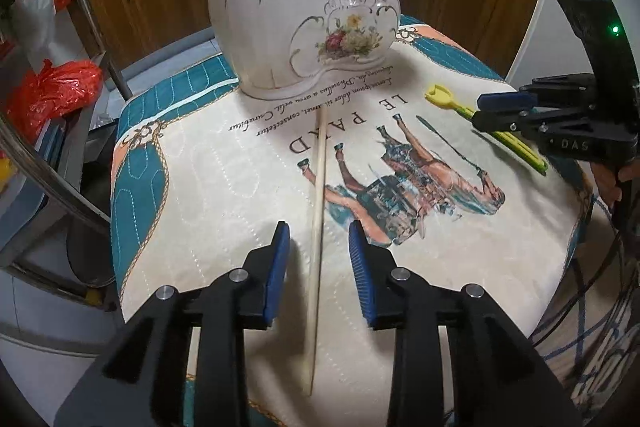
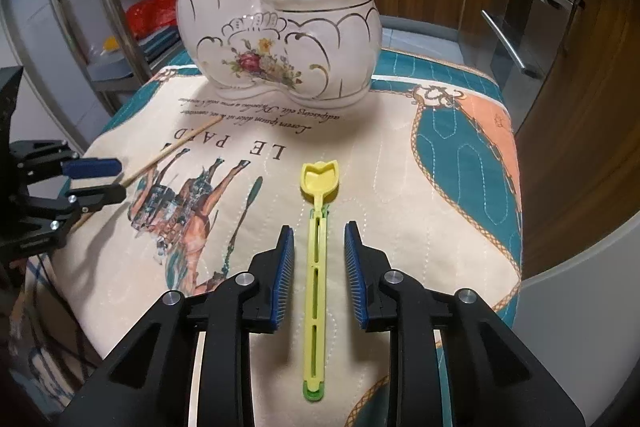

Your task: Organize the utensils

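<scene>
A white floral two-pot ceramic holder [image 1: 304, 15] [image 2: 280, 39] stands at the far side of the table. One pot holds wooden chopsticks, the other forks and a yellow-green utensil. A single wooden chopstick [image 1: 318, 227] [image 2: 176, 143] lies on the cloth between the jaws of my open left gripper [image 1: 318, 235] [image 2: 104, 179]. A yellow-green plastic spoon [image 2: 316, 259] [image 1: 472, 115] lies flat between the jaws of my open right gripper [image 2: 319, 233] [image 1: 486, 111]. Neither gripper is closed on anything.
A cream and teal horse-print cloth [image 1: 208, 195] [image 2: 400, 187] covers the small table. A metal rack with red bags [image 1: 52, 95] stands to the left. Wooden kitchen cabinets [image 2: 552, 47] and an oven stand behind and to the right.
</scene>
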A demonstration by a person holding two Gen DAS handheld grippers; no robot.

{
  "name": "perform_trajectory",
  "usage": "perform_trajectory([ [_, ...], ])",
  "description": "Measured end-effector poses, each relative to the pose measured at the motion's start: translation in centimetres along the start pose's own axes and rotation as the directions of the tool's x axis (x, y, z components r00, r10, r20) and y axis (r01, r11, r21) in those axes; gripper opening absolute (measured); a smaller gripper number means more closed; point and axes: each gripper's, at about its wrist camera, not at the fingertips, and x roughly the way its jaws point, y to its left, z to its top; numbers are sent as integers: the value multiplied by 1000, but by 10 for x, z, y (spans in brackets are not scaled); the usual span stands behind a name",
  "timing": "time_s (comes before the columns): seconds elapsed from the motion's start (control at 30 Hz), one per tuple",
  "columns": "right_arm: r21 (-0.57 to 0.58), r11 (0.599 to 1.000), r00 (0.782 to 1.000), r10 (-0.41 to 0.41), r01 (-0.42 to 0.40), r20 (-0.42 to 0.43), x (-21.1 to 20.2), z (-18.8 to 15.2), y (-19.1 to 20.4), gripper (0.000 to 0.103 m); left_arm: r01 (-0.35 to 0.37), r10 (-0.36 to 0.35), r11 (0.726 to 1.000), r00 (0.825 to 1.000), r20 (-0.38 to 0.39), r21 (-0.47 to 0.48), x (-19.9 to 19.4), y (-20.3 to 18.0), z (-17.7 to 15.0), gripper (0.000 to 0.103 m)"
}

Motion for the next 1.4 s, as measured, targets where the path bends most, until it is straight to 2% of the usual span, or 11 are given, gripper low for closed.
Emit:
perform_trajectory([
  [0.17,-5,1000,1000,-2,2,-3,4,1,3,24,-13,13,1000,1000,-12,-18,5,0,1,29],
  [0.27,-13,1000,1000,-4,4,-8,7,3,6,14,-15,14,1000,1000,-5,-28,6,2,3,9],
  [0.3,-16,1000,1000,-5,5,-6,7,3,7,11,-9,9,999,1000,-2,-31,7,3,3,5],
  [0.5,-21,1000,1000,-16,16,20,3,4,10,11,22,-21,1000,1000,23,-17,3,6,3,5],
  [0.67,-28,1000,989,-9,13,150,-25,10,15,11,62,-62,998,986,156,10,-24,10,7,5],
  [0.8,-30,999,958,-11,20,286,-49,20,18,11,110,-116,993,938,327,38,-51,12,11,5],
  [0.93,-30,999,908,-26,42,419,-68,33,22,11,96,-108,994,886,451,49,-65,9,20,5],
  [1.13,-7,999,833,-30,40,552,-79,62,20,11,115,-84,993,802,591,-14,-79,27,54,5],
  [1.23,30,999,799,-4,-18,601,-76,85,9,11,154,-78,986,760,646,-62,-81,46,81,5],
  [1.33,65,993,766,36,-101,641,-72,106,-1,11,166,-59,981,740,670,-98,-77,61,106,5],
  [1.4,87,983,738,59,-159,672,-68,116,-8,11,187,-57,976,719,692,-114,-74,69,120,5],
])
